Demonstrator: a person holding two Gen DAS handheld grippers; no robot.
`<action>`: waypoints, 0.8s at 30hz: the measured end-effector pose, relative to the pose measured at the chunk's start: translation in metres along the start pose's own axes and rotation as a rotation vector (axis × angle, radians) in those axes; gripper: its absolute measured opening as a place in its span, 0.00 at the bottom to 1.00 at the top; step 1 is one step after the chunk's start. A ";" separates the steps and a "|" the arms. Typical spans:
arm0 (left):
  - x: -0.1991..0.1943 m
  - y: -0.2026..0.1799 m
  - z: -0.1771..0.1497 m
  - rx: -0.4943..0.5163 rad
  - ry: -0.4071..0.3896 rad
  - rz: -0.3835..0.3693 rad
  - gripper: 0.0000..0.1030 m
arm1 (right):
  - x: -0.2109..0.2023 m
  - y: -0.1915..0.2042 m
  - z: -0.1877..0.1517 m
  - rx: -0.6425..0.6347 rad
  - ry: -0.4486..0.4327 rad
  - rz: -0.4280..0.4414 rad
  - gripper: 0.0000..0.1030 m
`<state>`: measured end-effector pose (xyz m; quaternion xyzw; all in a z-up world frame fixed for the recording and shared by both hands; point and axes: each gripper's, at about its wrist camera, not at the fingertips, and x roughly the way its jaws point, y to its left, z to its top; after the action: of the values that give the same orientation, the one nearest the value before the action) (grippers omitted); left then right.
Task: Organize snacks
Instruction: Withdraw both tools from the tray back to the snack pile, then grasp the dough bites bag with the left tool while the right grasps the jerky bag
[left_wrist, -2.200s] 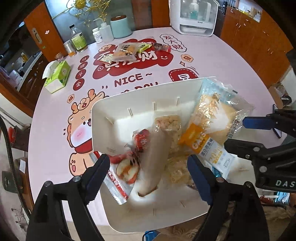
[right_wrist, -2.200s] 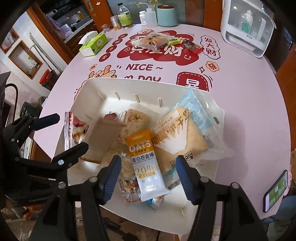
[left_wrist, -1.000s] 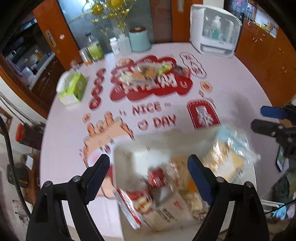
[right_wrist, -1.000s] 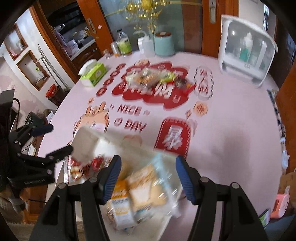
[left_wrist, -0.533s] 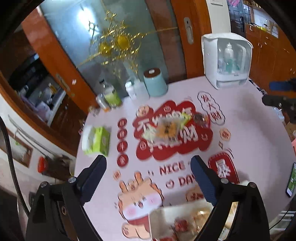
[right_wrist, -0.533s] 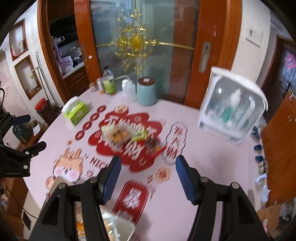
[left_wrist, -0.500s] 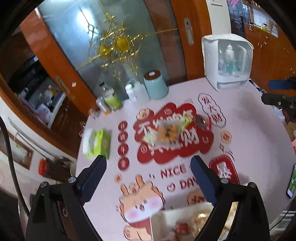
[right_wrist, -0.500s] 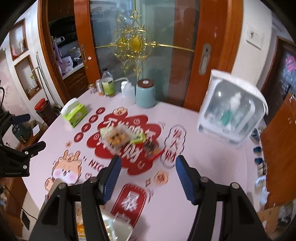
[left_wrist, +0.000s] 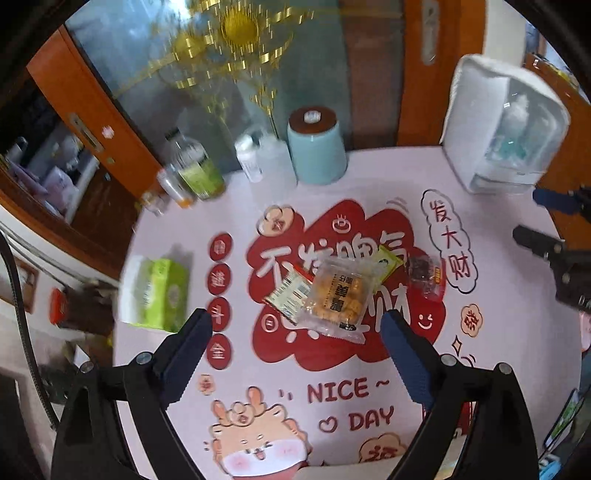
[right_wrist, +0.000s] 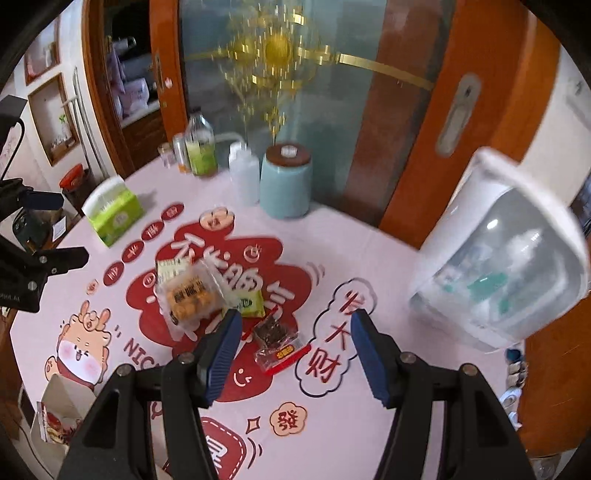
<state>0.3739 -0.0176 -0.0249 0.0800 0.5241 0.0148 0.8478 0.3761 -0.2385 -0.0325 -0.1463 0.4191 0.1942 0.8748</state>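
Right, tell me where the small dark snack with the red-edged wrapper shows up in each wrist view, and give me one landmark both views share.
Left wrist: the dark snack in the red-edged wrapper lies right of centre, just right of the clear cookie bag.
Right wrist: it lies low at centre, between the right gripper fingers in the picture, on the table.
Shared landmark: the light blue canister at the table's far edge.
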 end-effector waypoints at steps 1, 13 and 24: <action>0.012 0.000 0.001 -0.008 0.018 -0.011 0.89 | 0.012 -0.001 -0.001 0.000 0.015 0.013 0.60; 0.178 -0.023 -0.011 0.000 0.233 -0.133 0.89 | 0.152 0.021 -0.032 -0.113 0.183 0.095 0.60; 0.216 -0.032 -0.012 0.018 0.250 -0.224 0.90 | 0.199 0.027 -0.048 -0.122 0.176 0.157 0.60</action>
<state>0.4588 -0.0244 -0.2258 0.0260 0.6312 -0.0748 0.7716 0.4458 -0.1914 -0.2212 -0.1825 0.4920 0.2733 0.8062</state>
